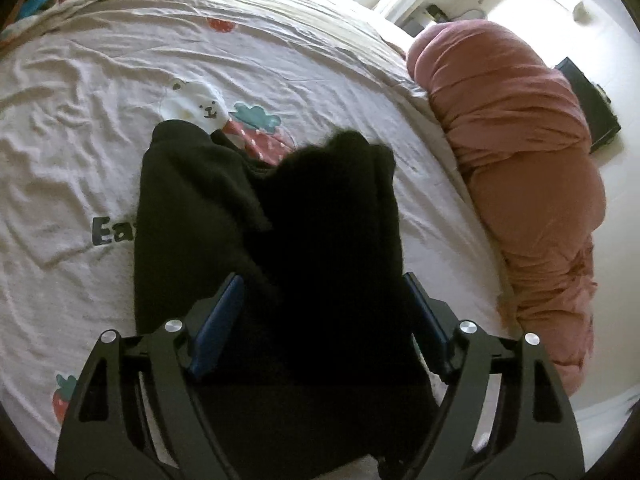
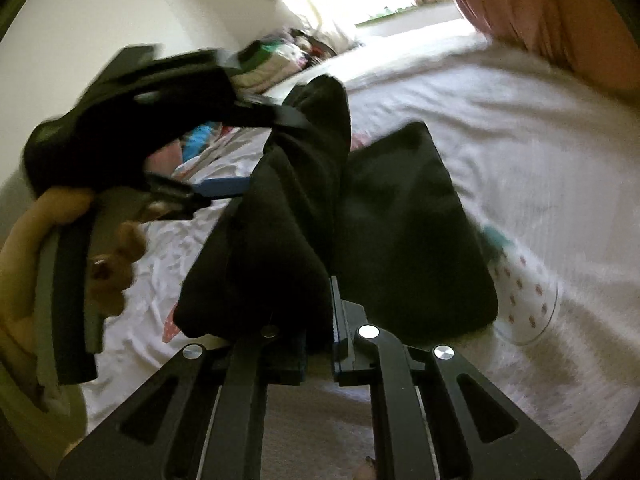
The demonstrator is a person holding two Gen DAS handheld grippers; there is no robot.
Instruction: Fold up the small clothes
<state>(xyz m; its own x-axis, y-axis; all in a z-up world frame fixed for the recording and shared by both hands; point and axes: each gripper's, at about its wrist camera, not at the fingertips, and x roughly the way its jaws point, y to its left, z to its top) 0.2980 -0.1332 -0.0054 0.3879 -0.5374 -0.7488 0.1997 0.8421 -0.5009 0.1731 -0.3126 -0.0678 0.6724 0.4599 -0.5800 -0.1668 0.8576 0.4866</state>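
Right gripper (image 2: pixel 320 312) jaws pinching black garment (image 2: pixel 288 216); left gripper (image 1: pixel 320 300) spread.

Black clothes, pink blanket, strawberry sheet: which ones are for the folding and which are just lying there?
For the folding:
black garment
right gripper, pinching it
left gripper, open over it

Just lying there:
pink blanket
strawberry bedsheet

bed (image 1: pixel 80 128) | white strawberry-print sheet | black garment (image 1: pixel 200 208) ahead of left tongs (image 1: pixel 320 304) | pink duvet (image 1: pixel 520 160) to their right
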